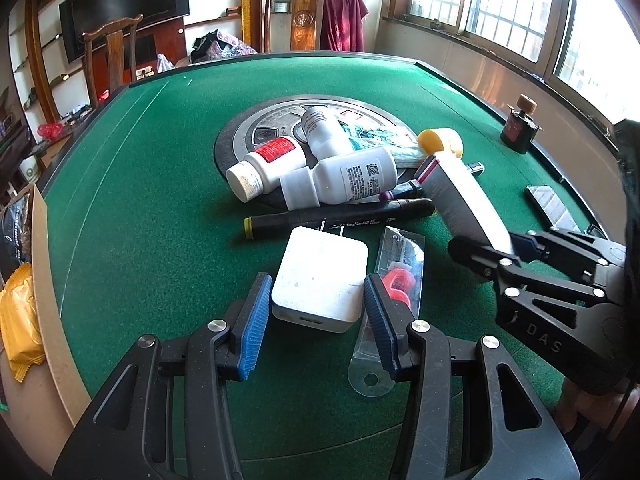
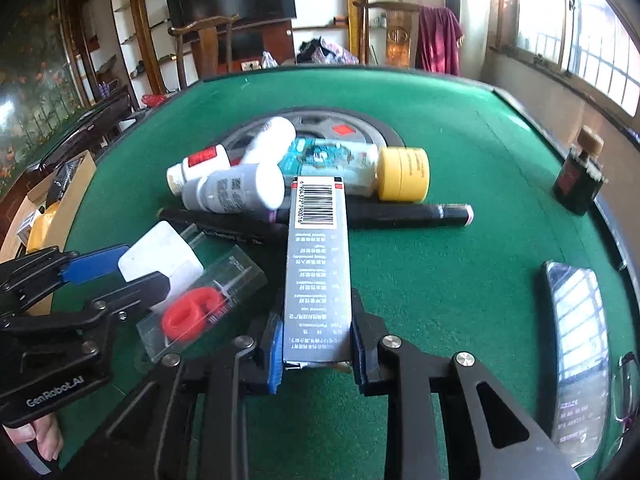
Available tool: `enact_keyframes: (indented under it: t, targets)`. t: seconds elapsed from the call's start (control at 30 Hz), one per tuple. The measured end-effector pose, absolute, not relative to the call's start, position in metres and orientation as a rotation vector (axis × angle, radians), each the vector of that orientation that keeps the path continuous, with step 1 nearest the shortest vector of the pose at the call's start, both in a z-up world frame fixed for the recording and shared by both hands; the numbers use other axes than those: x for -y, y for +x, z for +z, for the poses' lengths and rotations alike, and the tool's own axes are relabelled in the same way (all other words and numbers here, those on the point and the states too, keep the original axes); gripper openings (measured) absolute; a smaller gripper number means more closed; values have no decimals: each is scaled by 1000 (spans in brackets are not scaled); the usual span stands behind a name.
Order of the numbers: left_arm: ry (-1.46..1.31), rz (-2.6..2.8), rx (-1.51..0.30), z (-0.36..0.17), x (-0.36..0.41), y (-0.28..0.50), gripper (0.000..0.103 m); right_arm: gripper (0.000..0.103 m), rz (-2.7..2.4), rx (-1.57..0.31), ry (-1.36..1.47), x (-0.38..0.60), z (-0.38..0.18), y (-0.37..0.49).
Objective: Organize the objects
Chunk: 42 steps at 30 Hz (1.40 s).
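On the green felt table (image 1: 160,200), my left gripper (image 1: 316,320) is shut on a white charger block (image 1: 320,276), one blue pad on each of its sides. The right gripper (image 2: 318,348) is shut on the near end of a long grey carton with a barcode (image 2: 318,264). The carton slants up over the pile, and its far end is over a black marker (image 2: 400,214). In the left wrist view, the right gripper (image 1: 500,252) holds this carton (image 1: 460,196) at the right. A clear pack with a red part (image 2: 192,312) lies between the two grippers.
Three white bottles (image 1: 320,168), a teal packet and a yellow-capped jar (image 1: 440,140) are heaped on the round centre plate (image 1: 240,132). A dark bottle (image 1: 518,128) and a phone (image 2: 576,340) lie at the right. A cardboard box with yellow packets (image 1: 24,280) stands beyond the left edge.
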<state>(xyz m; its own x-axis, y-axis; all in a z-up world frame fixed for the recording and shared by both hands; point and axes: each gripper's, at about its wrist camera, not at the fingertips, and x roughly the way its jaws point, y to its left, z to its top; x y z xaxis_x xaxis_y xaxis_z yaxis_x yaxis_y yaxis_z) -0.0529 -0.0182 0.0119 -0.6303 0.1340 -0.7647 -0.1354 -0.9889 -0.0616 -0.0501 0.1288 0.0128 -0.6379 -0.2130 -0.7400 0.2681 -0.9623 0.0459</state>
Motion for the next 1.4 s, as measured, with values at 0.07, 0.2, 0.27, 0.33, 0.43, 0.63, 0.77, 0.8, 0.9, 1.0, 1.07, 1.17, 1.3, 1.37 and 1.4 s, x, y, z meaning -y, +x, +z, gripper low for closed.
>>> enact_keyframes:
  t: [0.07, 0.2, 0.27, 0.33, 0.43, 0.63, 0.77, 0.8, 0.9, 1.0, 1.07, 1.17, 1.3, 1.37, 1.4]
  targets:
    - [-1269, 2714, -3, 13, 18, -52, 47, 26, -2641, -104, 1131, -129, 18, -45]
    - [-1257, 2730, 1, 16, 19, -49, 47, 26, -2648, -82, 1094, -133, 24, -44]
    - [-1250, 2738, -1, 18, 19, -47, 47, 26, -2650, -70, 1071, -135, 26, -42]
    - [-1241, 2746, -4, 21, 19, -44, 47, 26, -2654, -67, 1050, -133, 28, -41]
    - [-1230, 2755, -4, 23, 20, -40, 46, 26, -2662, -70, 1029, -131, 30, -38]
    - [-1196, 2777, 22, 32, 27, -29, 45, 26, -2666, -69, 978, -127, 36, -31]
    - [-1173, 2791, 42, 39, 35, -23, 45, 26, -2653, -58, 976, -122, 36, -23]
    - [-1169, 2794, 49, 40, 37, -22, 45, 26, -2648, -54, 979, -120, 36, -21]
    - [-1164, 2796, 61, 41, 43, -18, 45, 26, -2637, -43, 979, -114, 36, -15]
    - [-1162, 2800, 73, 40, 48, -13, 45, 26, -2633, -45, 976, -110, 36, -11]
    - [-1155, 2804, 83, 42, 51, -10, 45, 26, -2626, -37, 972, -107, 37, -8]
    - [-1135, 2816, 104, 47, 59, -5, 45, 26, -2611, -43, 961, -100, 40, -2]
    - [-1106, 2835, 143, 56, 71, 2, 45, 26, -2590, -56, 953, -91, 43, 2]
    - [-1089, 2848, 163, 61, 78, 6, 45, 26, -2569, -58, 952, -84, 45, 4]
    - [-1078, 2853, 171, 64, 81, 9, 45, 26, -2557, -54, 952, -81, 47, 5]
